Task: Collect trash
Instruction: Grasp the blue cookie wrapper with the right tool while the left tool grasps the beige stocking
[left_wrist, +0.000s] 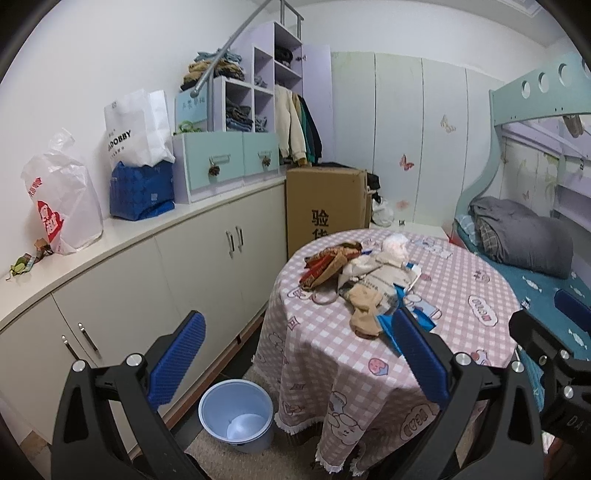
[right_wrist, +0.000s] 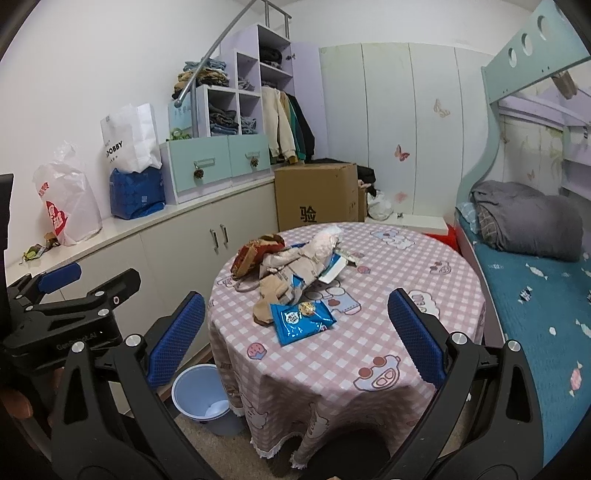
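Observation:
A pile of trash (right_wrist: 291, 266) lies on the round table with the pink checked cloth (right_wrist: 369, 332): brown paper bags, a crumpled white tissue (right_wrist: 325, 238), and a blue snack wrapper (right_wrist: 301, 321) nearest me. The pile also shows in the left wrist view (left_wrist: 365, 280). A light blue bin (left_wrist: 236, 419) stands on the floor left of the table and also shows in the right wrist view (right_wrist: 201, 397). My left gripper (left_wrist: 299, 363) is open and empty, above the table's left edge. My right gripper (right_wrist: 295, 338) is open and empty, short of the blue wrapper.
White cabinets (left_wrist: 207, 258) with bags and drawer units on top run along the left wall. A cardboard box (left_wrist: 325, 203) stands behind the table. A bed (right_wrist: 535, 295) with a grey blanket is at the right. Small scraps (left_wrist: 26, 262) lie on the cabinet top.

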